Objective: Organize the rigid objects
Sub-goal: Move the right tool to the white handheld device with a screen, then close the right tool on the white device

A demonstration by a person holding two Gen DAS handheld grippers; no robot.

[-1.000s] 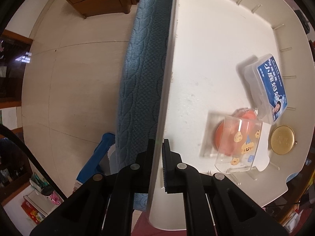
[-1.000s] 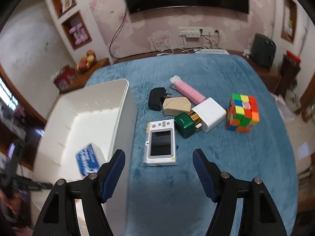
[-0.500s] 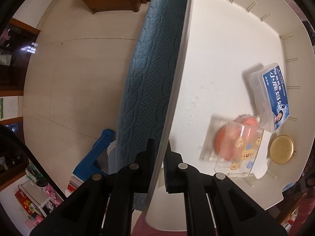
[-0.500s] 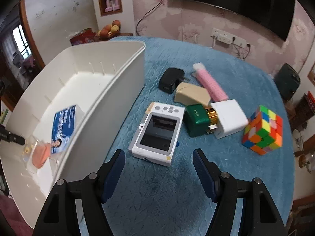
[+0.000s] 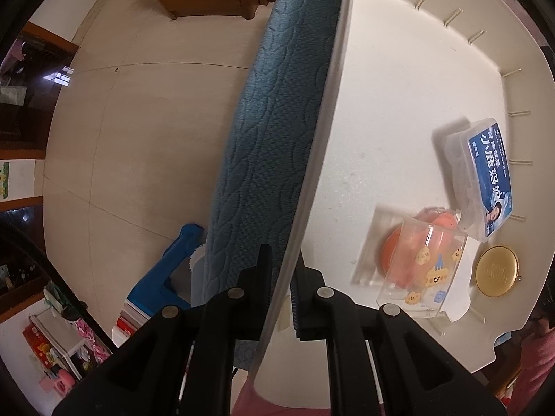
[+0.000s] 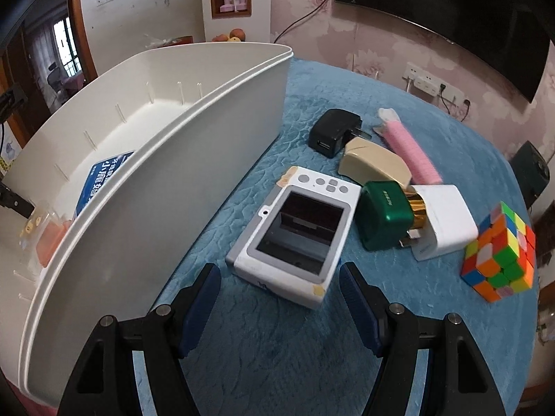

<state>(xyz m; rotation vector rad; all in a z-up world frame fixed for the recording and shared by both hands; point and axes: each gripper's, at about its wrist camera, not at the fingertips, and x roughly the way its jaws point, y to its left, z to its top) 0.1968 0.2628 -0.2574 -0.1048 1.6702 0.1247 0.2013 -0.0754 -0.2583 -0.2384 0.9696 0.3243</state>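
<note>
White bin (image 6: 194, 180) wall: left tongs (image 5: 281, 270) opening | right tongs (image 6: 280, 298) apart, seemingly empty, near camera (image 6: 295, 235)

Readable only on the clear plastic box (image 5: 484, 180) in the white bin (image 5: 381, 111): blue label with large white Chinese characters 小鹿妈妈; smaller lines above too tiny to read. Same label partly visible from the right wrist view (image 6: 104, 182). Gold lettering on the green case (image 6: 383, 213) blurred, unreadable.

The left wrist view looks straight down, close over the white bin's (image 5: 312, 159) wall. The right wrist view slants down over the blue bench (image 6: 347, 346). Both share the bin's inside and its blue-labelled box (image 5: 489, 176).
</note>
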